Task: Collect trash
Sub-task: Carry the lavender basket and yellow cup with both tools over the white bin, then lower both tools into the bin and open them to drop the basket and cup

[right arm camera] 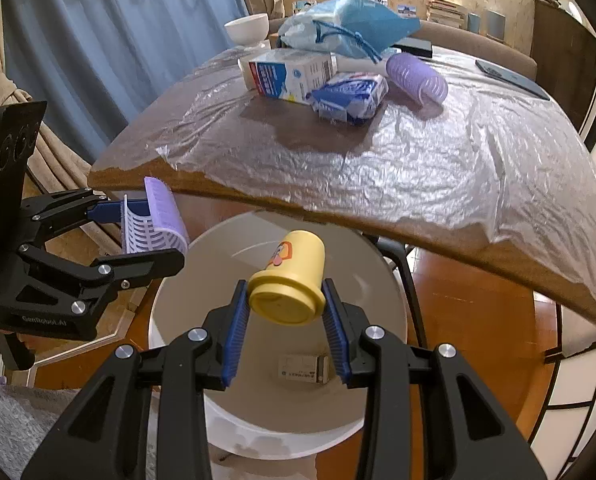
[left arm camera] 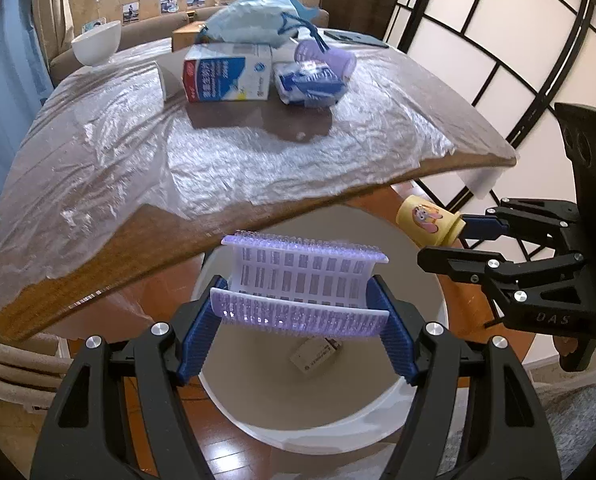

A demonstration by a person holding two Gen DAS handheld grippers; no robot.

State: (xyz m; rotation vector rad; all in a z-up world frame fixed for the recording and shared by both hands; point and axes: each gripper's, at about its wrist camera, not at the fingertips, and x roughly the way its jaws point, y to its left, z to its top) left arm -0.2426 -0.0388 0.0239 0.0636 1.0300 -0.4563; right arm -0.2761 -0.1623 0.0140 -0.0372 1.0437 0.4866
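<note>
My left gripper (left arm camera: 298,304) is shut on a purple ribbed plastic piece (left arm camera: 304,280) and holds it over the white trash bin (left arm camera: 338,424). It also shows in the right wrist view (right arm camera: 153,220). My right gripper (right arm camera: 285,304) is shut on a small yellow cup (right arm camera: 287,280) above the same bin (right arm camera: 378,412); the cup also shows in the left wrist view (left arm camera: 428,220). A small cardboard box (right arm camera: 304,368) lies at the bin's bottom.
The wooden table (left arm camera: 109,264) above the bin is covered in clear plastic film. On it lie a white and blue carton (left arm camera: 227,74), a blue packet (left arm camera: 310,86), a purple roller (left arm camera: 326,58), a blue bag (left arm camera: 253,16) and a white bowl (left arm camera: 97,42).
</note>
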